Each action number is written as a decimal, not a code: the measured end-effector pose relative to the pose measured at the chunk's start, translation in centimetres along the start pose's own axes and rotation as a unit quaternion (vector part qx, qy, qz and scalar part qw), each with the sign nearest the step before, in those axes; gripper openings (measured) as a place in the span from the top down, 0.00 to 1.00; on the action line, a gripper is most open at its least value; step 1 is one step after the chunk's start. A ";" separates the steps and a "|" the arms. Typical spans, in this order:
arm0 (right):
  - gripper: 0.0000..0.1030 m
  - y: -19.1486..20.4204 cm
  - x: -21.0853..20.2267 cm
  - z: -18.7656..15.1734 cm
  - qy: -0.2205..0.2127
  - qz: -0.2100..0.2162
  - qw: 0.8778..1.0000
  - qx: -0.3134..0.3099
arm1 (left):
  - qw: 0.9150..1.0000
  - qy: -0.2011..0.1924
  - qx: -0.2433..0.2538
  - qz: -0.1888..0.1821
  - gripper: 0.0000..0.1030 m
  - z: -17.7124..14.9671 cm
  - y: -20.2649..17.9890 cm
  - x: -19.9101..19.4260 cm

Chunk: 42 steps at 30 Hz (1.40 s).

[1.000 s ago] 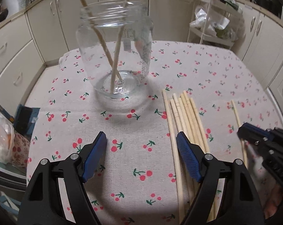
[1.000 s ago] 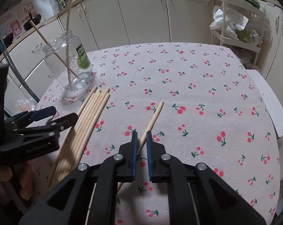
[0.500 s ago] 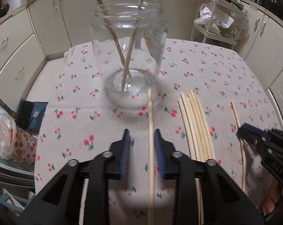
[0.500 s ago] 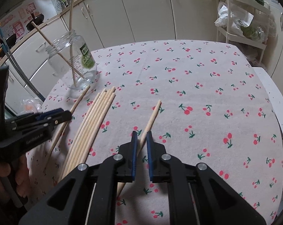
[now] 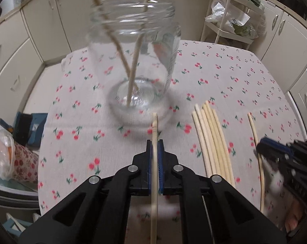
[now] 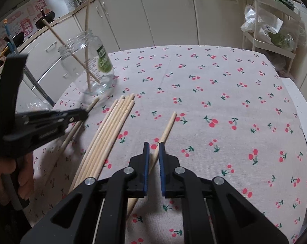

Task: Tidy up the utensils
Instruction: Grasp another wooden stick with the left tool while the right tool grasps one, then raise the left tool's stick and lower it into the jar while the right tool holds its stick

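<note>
Left hand-held gripper point(image 5: 154, 142) just closed, pinching 1 chopstick point(image 5: 154, 126) lengthwise along its fingers, tip aimed at the jar point(image 5: 133, 61) just ahead on the table point(image 5: 234, 71); right hand-held gripper point(image 6: 153, 145) nearly closed around another chopstick point(image 6: 167, 126).

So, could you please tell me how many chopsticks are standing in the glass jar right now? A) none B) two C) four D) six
B: two chopsticks lean crossed inside the glass jar, their tips on its bottom; the other chopsticks are outside the jar.
</note>
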State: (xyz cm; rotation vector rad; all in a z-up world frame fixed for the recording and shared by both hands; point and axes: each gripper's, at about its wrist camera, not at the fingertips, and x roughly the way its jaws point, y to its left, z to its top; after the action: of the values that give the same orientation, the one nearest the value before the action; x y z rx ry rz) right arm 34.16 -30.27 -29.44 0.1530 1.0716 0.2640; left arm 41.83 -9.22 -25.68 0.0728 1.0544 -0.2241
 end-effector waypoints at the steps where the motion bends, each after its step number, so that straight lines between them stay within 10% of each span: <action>1: 0.86 -0.1 0.0 0.1 0.001 -0.002 1.000 0.001 | 1.000 0.005 -0.001 -0.004 0.95 0.1 0.2 0.0; 10: 0.83 0.2 0.6 0.3 0.008 -0.025 1.000 -0.006 | 1.000 0.011 -0.010 0.014 0.70 1.6 0.7 1.0; 15: 0.90 1.3 1.0 0.2 0.004 -0.042 0.998 -0.038 | 0.999 0.008 0.025 0.020 0.95 2.0 -0.3 1.4; 24: 0.94 -0.9 0.7 0.2 0.006 0.008 1.000 0.027 | 0.995 -0.075 -0.005 -0.059 0.95 1.5 1.7 -6.7; 31: 0.95 -1.9 0.5 0.0 0.002 0.030 0.997 0.071 | 0.947 -0.293 -0.084 -0.100 0.95 3.1 4.9 -17.3; 42: 0.95 -2.8 -0.9 0.3 -0.060 0.064 0.990 0.110 | 0.871 -0.451 -0.188 -0.042 0.95 6.0 6.1 -20.2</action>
State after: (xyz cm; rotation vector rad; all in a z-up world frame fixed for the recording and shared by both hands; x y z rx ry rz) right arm 34.46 -33.25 -29.25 0.4305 0.9713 0.2480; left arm 38.76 -1.26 -5.44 -0.4037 0.1453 -0.1008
